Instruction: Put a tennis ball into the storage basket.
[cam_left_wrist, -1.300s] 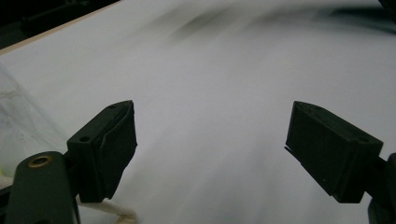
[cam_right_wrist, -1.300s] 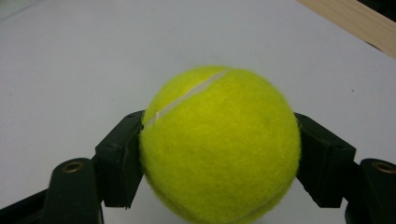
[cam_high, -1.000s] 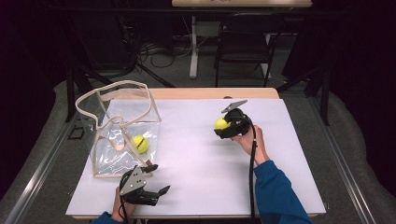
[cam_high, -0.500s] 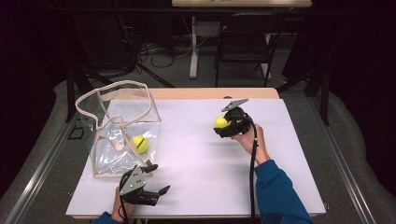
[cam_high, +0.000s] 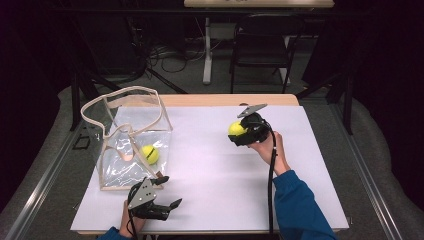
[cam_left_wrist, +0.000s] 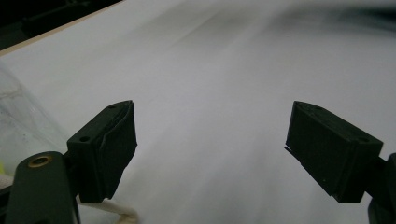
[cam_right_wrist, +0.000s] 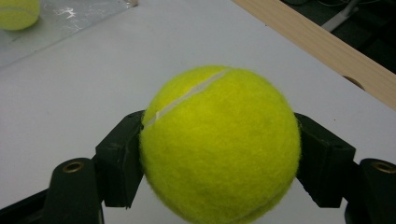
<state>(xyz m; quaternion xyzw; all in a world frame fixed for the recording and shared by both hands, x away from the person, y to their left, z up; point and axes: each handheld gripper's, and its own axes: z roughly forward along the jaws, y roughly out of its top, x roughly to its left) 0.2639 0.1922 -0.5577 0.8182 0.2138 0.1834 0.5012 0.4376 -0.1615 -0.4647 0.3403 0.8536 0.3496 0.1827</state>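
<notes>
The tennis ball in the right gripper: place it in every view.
High view: the held tennis ball sits right of centre, in the right gripper.
Right gripper view: centre, clamped between both jaws.
Left gripper view: not in it.
Shared landmark: the clear bag.

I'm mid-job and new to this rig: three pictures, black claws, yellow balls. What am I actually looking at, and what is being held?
No robot here: a person holds a two-jaw gripper in each hand at a white table. The high view looks down from above; the other two pictures come from cameras riding on each gripper, looking along its black jaws. The right gripper is shut on a tennis ball, lifted off the table. The left gripper sits near the table's front edge with its jaws wide apart and nothing between them. A clear bag stands at the left with a second tennis ball inside.
</notes>
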